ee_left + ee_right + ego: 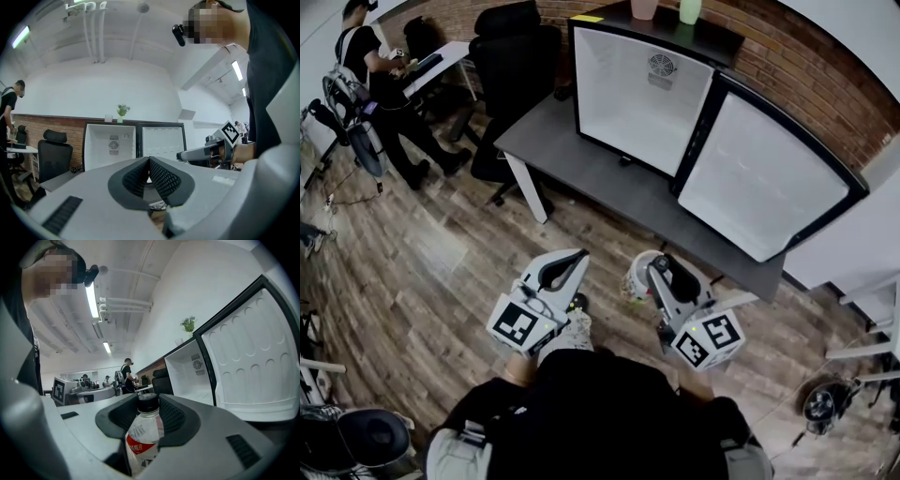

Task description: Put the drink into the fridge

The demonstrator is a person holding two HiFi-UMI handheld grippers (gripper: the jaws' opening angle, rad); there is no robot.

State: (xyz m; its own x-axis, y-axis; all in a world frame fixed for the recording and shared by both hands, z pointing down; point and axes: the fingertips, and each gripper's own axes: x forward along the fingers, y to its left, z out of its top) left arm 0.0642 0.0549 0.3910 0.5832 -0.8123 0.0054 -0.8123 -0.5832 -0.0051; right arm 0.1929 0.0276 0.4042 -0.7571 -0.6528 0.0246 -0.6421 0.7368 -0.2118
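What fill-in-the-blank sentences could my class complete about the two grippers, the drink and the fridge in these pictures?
1. The right gripper is shut on the drink, a clear bottle with a ____ cap.
2. The left gripper, its jaws together, holds ____.
3. The door of the fridge stands ____.

Missing words: black; nothing; open.

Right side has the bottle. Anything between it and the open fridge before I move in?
Nothing visible does. The black-capped clear plastic bottle sits clamped in the right hand-held gripper; ahead, the black mini fridge has its white-lined door swung wide to the right, and its white compartment faces the bottle with only open air between.
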